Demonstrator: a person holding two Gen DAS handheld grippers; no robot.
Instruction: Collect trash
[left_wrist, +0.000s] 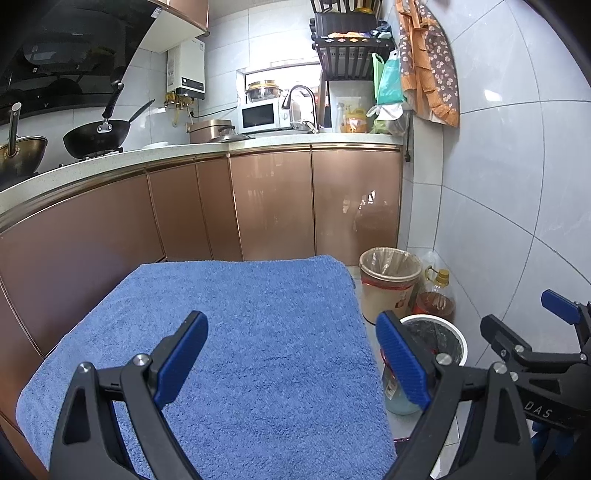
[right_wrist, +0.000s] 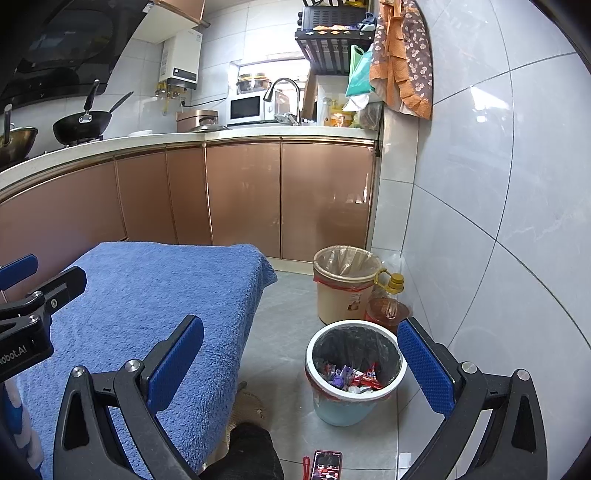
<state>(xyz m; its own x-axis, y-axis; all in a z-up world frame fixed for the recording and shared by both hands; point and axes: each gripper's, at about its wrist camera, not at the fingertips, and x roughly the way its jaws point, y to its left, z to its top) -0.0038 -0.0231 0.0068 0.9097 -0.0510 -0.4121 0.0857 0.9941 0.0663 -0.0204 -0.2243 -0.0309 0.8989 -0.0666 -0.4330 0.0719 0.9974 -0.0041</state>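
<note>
A light-blue trash bin (right_wrist: 347, 406) with a black liner stands on the floor right of the table and holds several colourful wrappers (right_wrist: 352, 376). In the left wrist view its rim (left_wrist: 448, 328) shows behind my finger. A blue towel (left_wrist: 236, 343) covers the table and lies bare; it also shows in the right wrist view (right_wrist: 147, 295). My left gripper (left_wrist: 291, 354) is open and empty above the towel. My right gripper (right_wrist: 301, 363) is open and empty, over the table's right edge and the bin.
A beige bin (right_wrist: 345, 291) with a clear liner and an oil bottle (right_wrist: 388, 302) stand by the tiled wall. A phone (right_wrist: 325, 465) lies on the floor near a dark knee (right_wrist: 247, 450). Copper cabinets (right_wrist: 243, 199) and a counter with wok, microwave and faucet run behind.
</note>
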